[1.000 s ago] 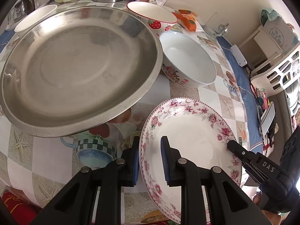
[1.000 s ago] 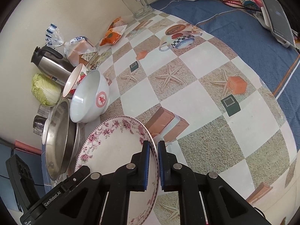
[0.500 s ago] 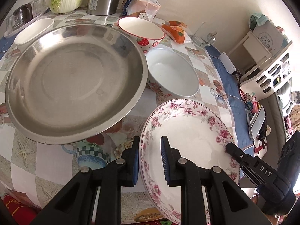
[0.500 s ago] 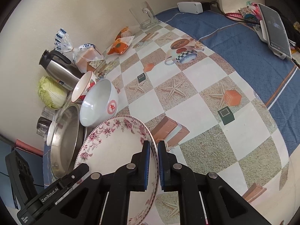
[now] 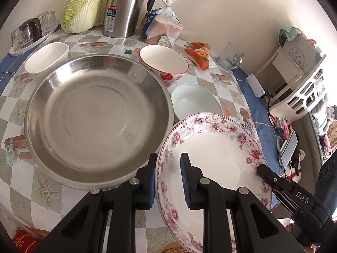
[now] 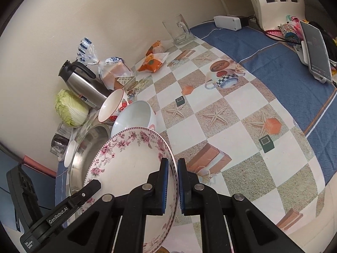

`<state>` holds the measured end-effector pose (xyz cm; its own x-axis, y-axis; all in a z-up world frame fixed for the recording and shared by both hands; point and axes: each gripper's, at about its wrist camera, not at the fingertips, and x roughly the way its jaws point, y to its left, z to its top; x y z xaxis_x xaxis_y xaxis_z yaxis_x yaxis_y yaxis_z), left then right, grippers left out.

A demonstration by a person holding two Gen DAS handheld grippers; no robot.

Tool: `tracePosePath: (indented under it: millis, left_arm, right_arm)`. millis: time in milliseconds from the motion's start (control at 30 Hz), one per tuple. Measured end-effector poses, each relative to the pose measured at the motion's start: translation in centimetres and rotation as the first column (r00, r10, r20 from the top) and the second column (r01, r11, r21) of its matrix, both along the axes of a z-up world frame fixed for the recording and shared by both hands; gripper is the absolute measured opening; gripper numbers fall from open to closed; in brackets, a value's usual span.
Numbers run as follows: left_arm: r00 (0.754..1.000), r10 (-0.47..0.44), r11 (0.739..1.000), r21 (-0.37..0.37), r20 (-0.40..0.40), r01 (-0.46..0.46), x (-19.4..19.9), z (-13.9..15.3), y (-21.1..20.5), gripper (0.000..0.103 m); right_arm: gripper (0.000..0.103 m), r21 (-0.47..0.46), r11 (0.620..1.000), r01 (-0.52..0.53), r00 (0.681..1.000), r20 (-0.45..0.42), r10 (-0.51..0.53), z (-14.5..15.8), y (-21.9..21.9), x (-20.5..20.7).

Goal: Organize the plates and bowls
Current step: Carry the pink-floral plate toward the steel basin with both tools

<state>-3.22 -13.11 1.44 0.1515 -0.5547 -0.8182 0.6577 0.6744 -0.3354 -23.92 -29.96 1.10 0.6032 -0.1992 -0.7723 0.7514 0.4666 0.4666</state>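
Both grippers clamp the floral plate (image 5: 212,147) by opposite rims, holding it tilted above the table (image 6: 221,126). The left gripper (image 5: 167,179) pinches its left edge, jaws slightly apart around the rim; the right gripper (image 6: 172,185) is nearly closed on the other edge. The steel pan (image 5: 94,118) sits just beside the plate, two bowls (image 5: 164,62) behind.

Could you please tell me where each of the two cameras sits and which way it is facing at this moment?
Left wrist: on the left tongs, looking down along them at the floral plate and steel basin; the right tongs show too.
Right wrist: on the right tongs, looking down across the checked tablecloth toward the wall; the left tongs show at lower left.
Shared: plate, basin, both bowls, kettle, cabbage.
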Motion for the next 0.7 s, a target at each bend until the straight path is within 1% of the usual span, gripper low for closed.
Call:
tracePosePath:
  millis: [167,467,700]
  left_arm:
    - [1.0,0.021,1.0,-0.016,0.023,-0.021,1.6,1.2,-0.3,0.022]
    - [0.998,0.066,0.997,-0.042,0.002,-0.066,4.8,2.5,-1.0,0.022]
    - [0.995,0.102,0.992,-0.079,0.016,-0.101,7.1,4.2,-1.3,0.022]
  right_arm:
    - [0.01,-0.01,1.0,-0.015,1.0,0.012,0.015,1.0,-0.3,2.1]
    - [0.01,-0.017,0.999,-0.037,0.998,0.051,0.038,3.3,-1.6,5.5]
    - [0.01,-0.038,0.998,-0.054,0.994,0.09,0.057,5.1,-2.3,8.0]
